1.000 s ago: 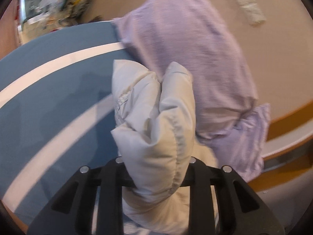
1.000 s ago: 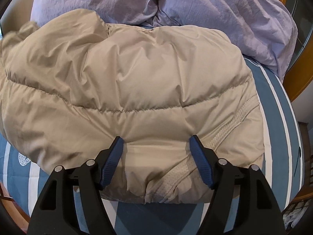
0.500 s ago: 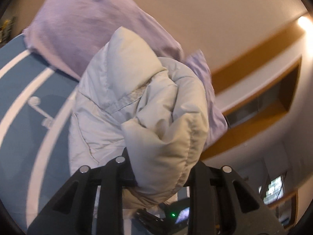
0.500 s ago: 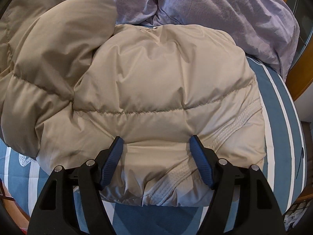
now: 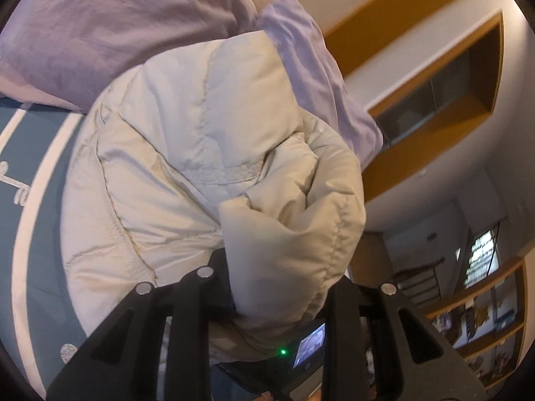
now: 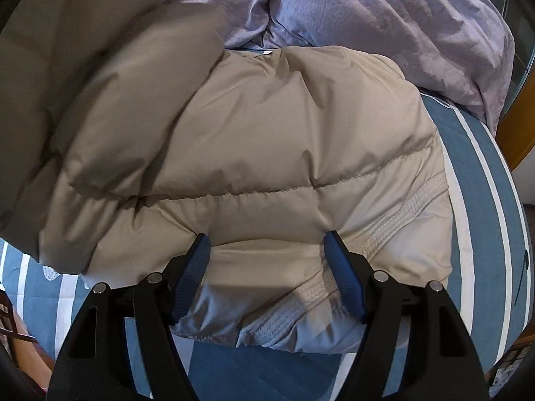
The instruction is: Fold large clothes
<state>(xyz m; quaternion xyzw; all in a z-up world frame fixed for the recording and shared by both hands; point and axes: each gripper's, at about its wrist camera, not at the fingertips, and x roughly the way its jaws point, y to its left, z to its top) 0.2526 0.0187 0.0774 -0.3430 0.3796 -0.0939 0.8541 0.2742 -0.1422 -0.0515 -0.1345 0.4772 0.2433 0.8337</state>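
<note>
A beige puffer jacket (image 6: 274,153) lies on a blue bed with white stripes (image 6: 481,207). My right gripper (image 6: 267,250) is open, its blue fingertips (image 6: 197,260) pressing down on the jacket near its hem. My left gripper (image 5: 277,267) is shut on a bunched fold of the same jacket (image 5: 287,234) and holds it lifted over the body of the garment. In the right wrist view that lifted part (image 6: 100,67) hangs over the jacket's left side, blurred.
Lilac bedding (image 6: 384,23) is heaped at the head of the bed behind the jacket; it also shows in the left wrist view (image 5: 117,30). Wooden shelving (image 5: 434,77) lines the wall to the right. The bed's right edge (image 6: 515,234) is close.
My left gripper has carried its fold of the jacket up and across to the right, over the jacket's body. My right gripper has stayed pressed in place.
</note>
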